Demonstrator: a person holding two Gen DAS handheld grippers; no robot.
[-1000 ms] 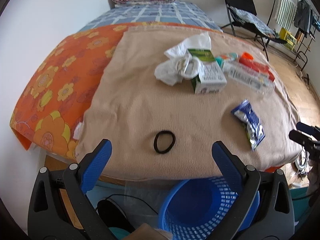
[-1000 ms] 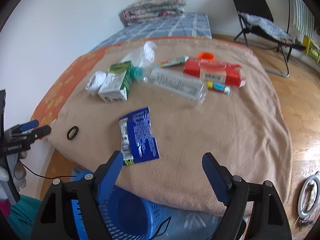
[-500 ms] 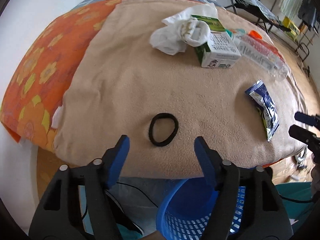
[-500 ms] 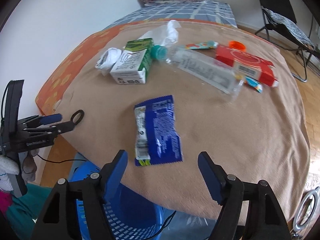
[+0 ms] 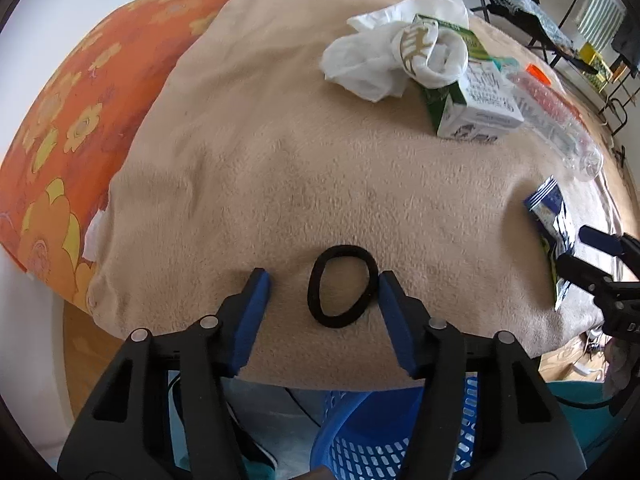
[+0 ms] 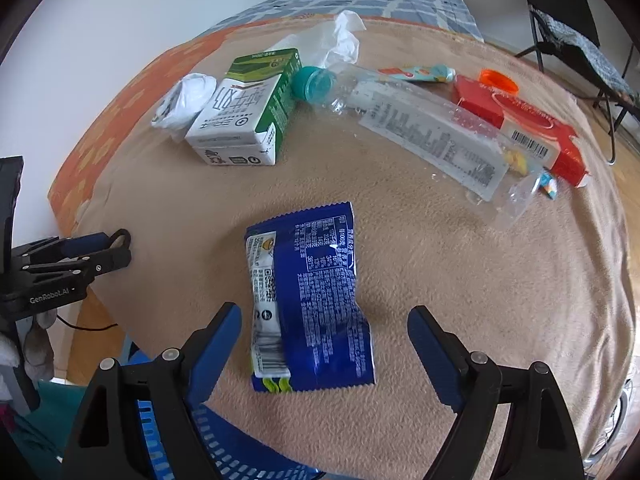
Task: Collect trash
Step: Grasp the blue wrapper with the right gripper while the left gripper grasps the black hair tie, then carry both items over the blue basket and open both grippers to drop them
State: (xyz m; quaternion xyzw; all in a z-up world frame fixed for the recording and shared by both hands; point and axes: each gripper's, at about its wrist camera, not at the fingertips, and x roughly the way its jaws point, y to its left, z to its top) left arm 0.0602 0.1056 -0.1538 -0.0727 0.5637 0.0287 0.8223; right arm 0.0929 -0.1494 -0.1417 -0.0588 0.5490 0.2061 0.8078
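A black hair tie point(image 5: 343, 286) lies near the front edge of the beige blanket point(image 5: 280, 160). My left gripper point(image 5: 323, 280) points down over it with its jaws closing. The tie sits between the blue pads; the left pad is still apart from it. A blue snack wrapper point(image 6: 316, 292) lies flat on the blanket. My right gripper point(image 6: 324, 314) hovers over its near end with its jaws opening, the wrapper between the pads and untouched. The left gripper point(image 6: 116, 246) also shows at the left of the right wrist view.
A green-and-white carton point(image 6: 244, 120), crumpled white plastic point(image 5: 384, 60), a clear bottle with a teal cap point(image 6: 420, 132), a red box point(image 6: 520, 120) and an orange cap point(image 6: 500, 80) lie further back. A blue mesh basket point(image 5: 380, 432) stands below the bed's front edge.
My left gripper has come down onto the hair tie and its jaws have narrowed around it. The right gripper has moved in low over the blue wrapper.
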